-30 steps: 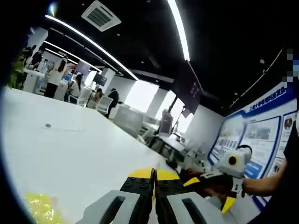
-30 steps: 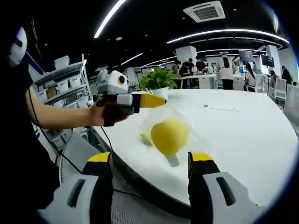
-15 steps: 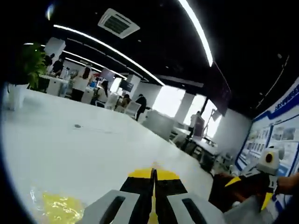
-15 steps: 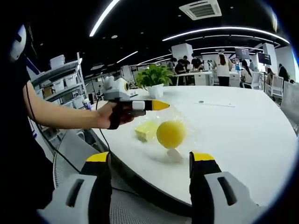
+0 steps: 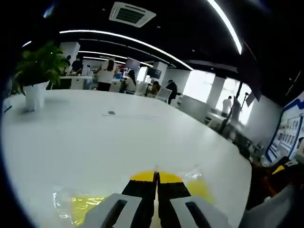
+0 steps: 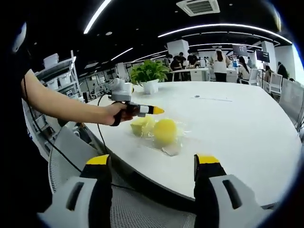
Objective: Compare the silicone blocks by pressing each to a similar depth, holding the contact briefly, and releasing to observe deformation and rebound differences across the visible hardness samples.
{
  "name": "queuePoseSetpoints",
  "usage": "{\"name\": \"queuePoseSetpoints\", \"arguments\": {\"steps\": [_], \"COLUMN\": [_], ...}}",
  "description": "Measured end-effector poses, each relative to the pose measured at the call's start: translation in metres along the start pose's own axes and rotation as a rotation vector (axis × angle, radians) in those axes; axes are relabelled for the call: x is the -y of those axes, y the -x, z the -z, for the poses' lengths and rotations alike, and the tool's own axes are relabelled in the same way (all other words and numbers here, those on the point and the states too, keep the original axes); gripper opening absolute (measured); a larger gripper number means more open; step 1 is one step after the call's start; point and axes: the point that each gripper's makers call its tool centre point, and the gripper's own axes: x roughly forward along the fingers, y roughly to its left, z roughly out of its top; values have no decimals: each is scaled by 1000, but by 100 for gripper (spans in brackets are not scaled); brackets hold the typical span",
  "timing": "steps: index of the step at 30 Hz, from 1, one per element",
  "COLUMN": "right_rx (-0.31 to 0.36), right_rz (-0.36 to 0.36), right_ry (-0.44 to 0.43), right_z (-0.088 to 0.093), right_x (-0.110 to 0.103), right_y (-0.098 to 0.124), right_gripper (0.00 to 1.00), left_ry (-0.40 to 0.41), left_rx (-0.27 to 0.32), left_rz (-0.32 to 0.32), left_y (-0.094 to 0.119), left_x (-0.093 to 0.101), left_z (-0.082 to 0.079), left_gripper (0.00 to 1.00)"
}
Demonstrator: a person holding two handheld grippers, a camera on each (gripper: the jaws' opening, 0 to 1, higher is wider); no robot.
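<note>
Two yellow silicone blocks lie in clear plastic wrap on the white table (image 6: 247, 128): a round, deeper yellow one (image 6: 165, 130) and a paler one (image 6: 140, 126) to its left. A hand holds my left gripper (image 6: 158, 110) shut, its yellow tip just above the paler block; whether it touches is unclear. In the left gripper view its jaws (image 5: 156, 175) are pressed together, with yellow wrapped pieces low on the left (image 5: 83, 209) and right (image 5: 199, 190). My right gripper (image 6: 153, 164) stands open, well short of the blocks, off the table's near edge.
A potted plant (image 6: 149, 76) stands on the far side of the table, also seen as the plant (image 5: 38, 71). A mesh chair (image 6: 142, 209) sits below the table edge. Shelving (image 6: 52, 80) is at the left. People stand at desks in the background.
The left gripper has swung out over the wrapped blocks, staying shut. The right gripper has drawn back, so the blocks look smaller and farther. The blocks lie where they were.
</note>
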Motion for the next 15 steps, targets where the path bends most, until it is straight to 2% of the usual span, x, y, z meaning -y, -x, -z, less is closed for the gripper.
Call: {"name": "queuePoseSetpoints", "arguments": {"steps": [4,6,8,9,11,12,15], "right_rx": [-4,-6,-13,-11,-7,-3,1], "right_rz": [8,11,11,14,17,19,22], "right_ry": [-12,-19,-24,-23,-27,-30,-33], "right_z": [2,4,5,5,4,3,3], "right_x": [1,2,2,2,2,2,2], "right_y": [1,2,2,3,3,4,3], "right_gripper": [67,67,67,67,67,68,69], "left_ry": [-22,-22,-104,-118,-86,-55,-58], "left_rx": [5,-26,-53,-57,-19,23,74], "left_rz": [-6,-31,-79,-86,-90,-95,-76], "left_y": [-4,-9,-9,-10,-9,-8,-2], "left_x": [-2,-8,-17,-19,-20,-21,-17], "left_z": [2,8,13,16,10,1,-14], "left_gripper": [0,0,0,1,3,6,12]}}
